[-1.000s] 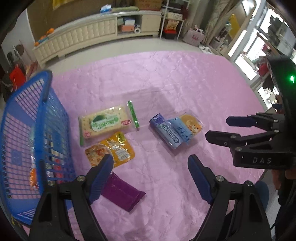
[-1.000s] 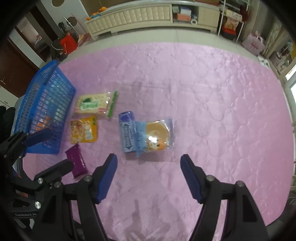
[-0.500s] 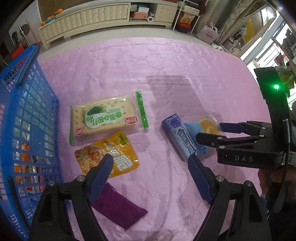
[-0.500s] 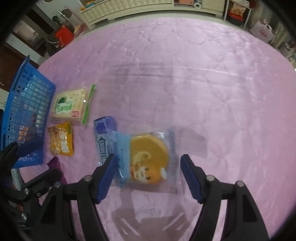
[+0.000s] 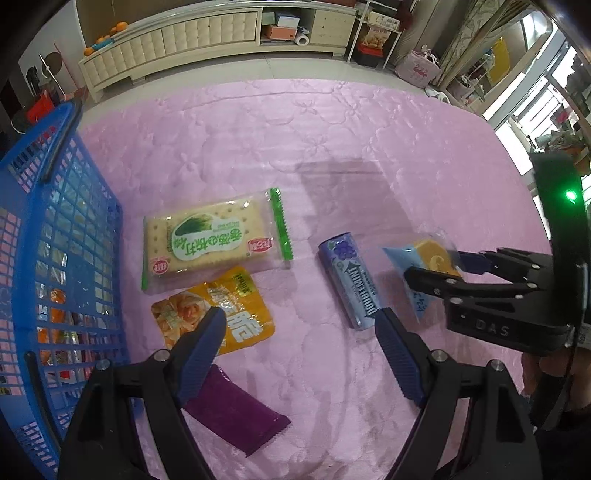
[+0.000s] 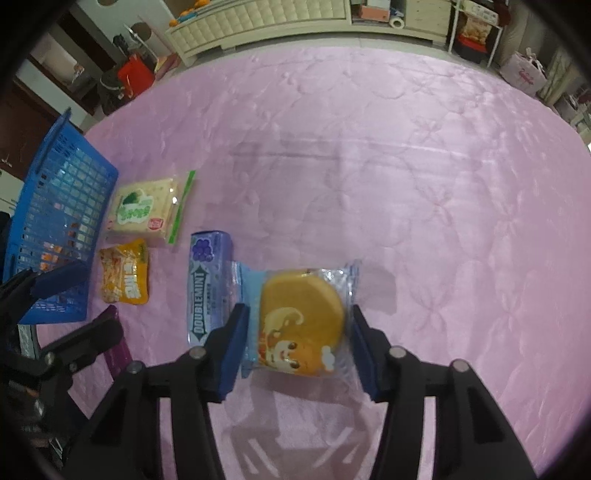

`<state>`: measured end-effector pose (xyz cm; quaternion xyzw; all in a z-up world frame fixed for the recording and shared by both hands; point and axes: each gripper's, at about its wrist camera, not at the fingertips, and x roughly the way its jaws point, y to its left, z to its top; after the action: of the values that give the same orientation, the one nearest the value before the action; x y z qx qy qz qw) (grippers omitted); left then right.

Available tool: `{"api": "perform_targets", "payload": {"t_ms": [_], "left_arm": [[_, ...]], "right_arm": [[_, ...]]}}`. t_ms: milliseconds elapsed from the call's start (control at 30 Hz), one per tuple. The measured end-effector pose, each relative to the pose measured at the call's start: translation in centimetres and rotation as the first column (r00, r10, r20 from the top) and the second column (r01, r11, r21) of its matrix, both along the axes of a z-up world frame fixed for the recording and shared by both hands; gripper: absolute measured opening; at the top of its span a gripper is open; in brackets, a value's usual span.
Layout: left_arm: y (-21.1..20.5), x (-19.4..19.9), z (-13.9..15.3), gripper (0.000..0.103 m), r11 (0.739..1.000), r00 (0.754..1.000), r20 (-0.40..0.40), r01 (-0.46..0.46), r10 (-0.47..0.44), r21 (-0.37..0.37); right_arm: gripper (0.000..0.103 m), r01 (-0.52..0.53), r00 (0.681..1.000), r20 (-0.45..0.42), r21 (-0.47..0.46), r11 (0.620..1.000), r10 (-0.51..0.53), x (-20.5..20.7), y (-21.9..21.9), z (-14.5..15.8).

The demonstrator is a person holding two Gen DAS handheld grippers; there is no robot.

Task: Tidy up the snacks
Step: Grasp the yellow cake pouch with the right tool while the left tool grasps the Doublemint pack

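A round yellow cake in a clear and blue wrapper lies on the pink quilted cloth. My right gripper points down over it with one finger on each side. Its jaws are closing, and the pads stand at the wrapper's edges. A blue Doublemint gum pack lies just left of the cake. My left gripper hangs open above the cloth, between an orange snack pouch and the gum pack. A purple packet lies under its left finger. A cracker pack with green print lies beyond the pouch.
A blue plastic basket with several packets inside stands at the cloth's left edge. The right gripper and a hand behind it fill the right side of the left wrist view. A long white cabinet lines the far wall.
My right gripper has come down over the cake and its jaws have narrowed around the wrapper. My left gripper has sunk a little towards the orange pouch and stays open.
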<state>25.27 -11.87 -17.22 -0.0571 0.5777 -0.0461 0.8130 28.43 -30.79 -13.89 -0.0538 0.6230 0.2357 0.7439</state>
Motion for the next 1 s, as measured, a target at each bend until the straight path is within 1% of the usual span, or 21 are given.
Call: {"api": "perform_targets", "payload": {"t_ms": [100,233,400,533,633,833,867,933,1000], "left_arm": [[-0.5,0.6,0.2,0.081,1.0,1.0,-0.002,-0.012,0.012,0.004],[-1.5,1.4,-0.3,0.081,1.0,1.0,-0.023,-0.015,0.015,0.01],[-2.6,2.4,-1.5,0.081,1.0,0.998,-0.055,-0.018,0.019,0.004],[-3.5,3.5,-2.9,0.081,0.999,0.997,-0.082,-0.013,0.016,0.039],[-3.9,4.2,-3.8,0.081,0.998,0.995,-0.094,-0.023,0.028,0.059],[-4.8,5.7,-5.3,0.081,0.997,0.992,-0.118,-0.027,0.036,0.074],[-4.9,5.8,-5.5,0.077,0.997,0.992,-0.118,-0.024,0.033,0.072],[-5.5,6.2,-5.9,0.068,0.997,0.992,-0.125,-0.015,0.024,0.073],[-6.3,6.3,-6.5,0.047,0.997,0.99,-0.141,-0.003,0.014,0.077]], "right_arm": [[0.057,0.024,1.0,0.02,0.016,1.0,-0.024,0.0,-1.3,1.3],[0.057,0.042,0.998,0.035,0.03,0.999,-0.043,-0.1,-3.3,2.4],[0.057,0.056,0.997,0.042,0.042,0.998,-0.057,0.6,-5.2,2.8],[0.057,0.069,0.997,0.035,0.049,0.996,-0.071,0.8,-4.9,1.9],[0.057,0.081,0.996,0.022,0.057,0.995,-0.082,1.0,-5.6,1.2],[0.057,0.105,0.994,0.002,0.069,0.992,-0.105,1.5,-6.3,-0.1],[0.057,0.109,0.994,0.0,0.074,0.991,-0.109,1.6,-6.4,-0.2],[0.057,0.11,0.994,-0.004,0.083,0.99,-0.11,1.6,-6.6,-0.3],[0.057,0.108,0.994,-0.003,0.085,0.99,-0.108,1.5,-6.6,-0.2]]}}
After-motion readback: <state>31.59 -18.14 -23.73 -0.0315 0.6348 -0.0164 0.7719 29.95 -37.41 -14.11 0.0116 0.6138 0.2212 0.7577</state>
